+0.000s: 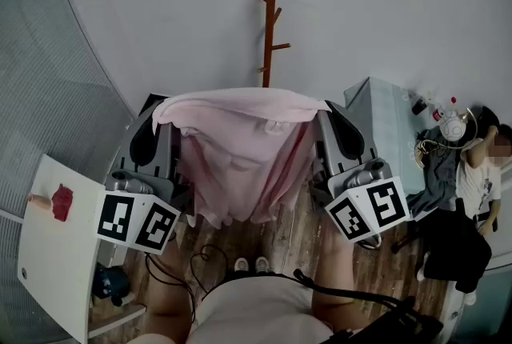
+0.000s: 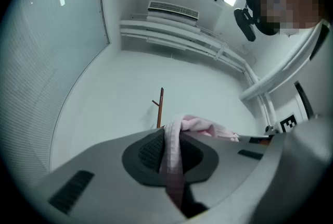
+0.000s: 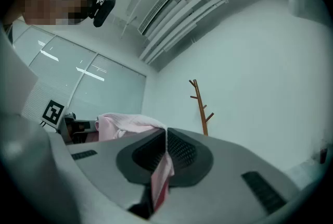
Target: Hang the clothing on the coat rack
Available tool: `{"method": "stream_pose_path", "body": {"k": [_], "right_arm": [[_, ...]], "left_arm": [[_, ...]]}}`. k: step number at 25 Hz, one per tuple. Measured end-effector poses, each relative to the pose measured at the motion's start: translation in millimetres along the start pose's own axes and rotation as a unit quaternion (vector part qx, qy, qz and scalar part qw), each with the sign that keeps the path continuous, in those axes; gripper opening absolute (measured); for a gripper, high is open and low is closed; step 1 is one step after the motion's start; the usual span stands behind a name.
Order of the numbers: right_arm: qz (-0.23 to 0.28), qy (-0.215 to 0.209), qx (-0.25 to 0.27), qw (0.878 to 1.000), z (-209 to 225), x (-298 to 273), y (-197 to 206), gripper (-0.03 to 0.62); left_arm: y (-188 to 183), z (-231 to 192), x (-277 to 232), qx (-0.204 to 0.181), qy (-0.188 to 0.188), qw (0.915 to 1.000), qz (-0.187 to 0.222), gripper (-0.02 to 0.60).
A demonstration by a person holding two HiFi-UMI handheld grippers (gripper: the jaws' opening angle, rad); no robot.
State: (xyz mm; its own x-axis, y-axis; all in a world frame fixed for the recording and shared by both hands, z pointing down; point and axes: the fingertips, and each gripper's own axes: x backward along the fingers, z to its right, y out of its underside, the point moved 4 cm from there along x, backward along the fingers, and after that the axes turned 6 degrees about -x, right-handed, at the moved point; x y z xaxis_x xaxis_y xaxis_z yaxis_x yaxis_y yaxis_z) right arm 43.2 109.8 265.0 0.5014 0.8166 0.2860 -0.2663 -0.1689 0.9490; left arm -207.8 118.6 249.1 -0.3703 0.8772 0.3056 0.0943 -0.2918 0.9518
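My left gripper (image 2: 170, 137) has its jaws squeezed shut on one top edge of the pink garment (image 1: 240, 150). My right gripper (image 3: 164, 139) has its jaws pinched on the other edge. The cloth is stretched between them and hangs down in front of me, over the wood floor (image 1: 296, 238). The rack (image 1: 270, 14) stands beyond, by the white wall, not touching the garment.

Pale pink garment (image 1: 240, 150); reddish-brown coat rack (image 1: 270, 6); grey left tongs (image 1: 154, 130) and right tongs (image 1: 336, 130) with black-and-white square markers; brown plank floor (image 1: 384, 262).
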Motion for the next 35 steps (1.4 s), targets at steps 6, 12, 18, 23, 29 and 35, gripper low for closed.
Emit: {"method": "stream_pose_path", "body": {"k": [6,12,18,23,29,35], "right_arm": [[0.003,0.001,-0.003,1.0,-3,1,-2,0.025],[0.005,0.009,0.003,1.0,-4,2,-1,0.025],[-0.005,0.026,0.017,1.0,-3,0,3,0.025],[-0.011,0.037,0.025,0.999,0,-1,10,0.025],[-0.012,0.041,0.023,0.999,4,-2,18,0.025],[-0.006,0.031,0.016,0.999,20,-19,24,0.025]], "left_arm": [[0,-1,0,0.001,-0.004,1.0,-0.001,0.023],[4,-3,-1,0.01,0.002,1.0,0.0,0.023],[14,-5,-6,0.022,0.013,0.9997,-0.002,0.023],[23,4,-11,0.02,0.012,0.9997,0.009,0.023],[39,10,-15,0.019,0.016,0.9996,-0.014,0.023],[44,5,-32,0.036,0.011,0.9992,-0.013,0.023]]}}
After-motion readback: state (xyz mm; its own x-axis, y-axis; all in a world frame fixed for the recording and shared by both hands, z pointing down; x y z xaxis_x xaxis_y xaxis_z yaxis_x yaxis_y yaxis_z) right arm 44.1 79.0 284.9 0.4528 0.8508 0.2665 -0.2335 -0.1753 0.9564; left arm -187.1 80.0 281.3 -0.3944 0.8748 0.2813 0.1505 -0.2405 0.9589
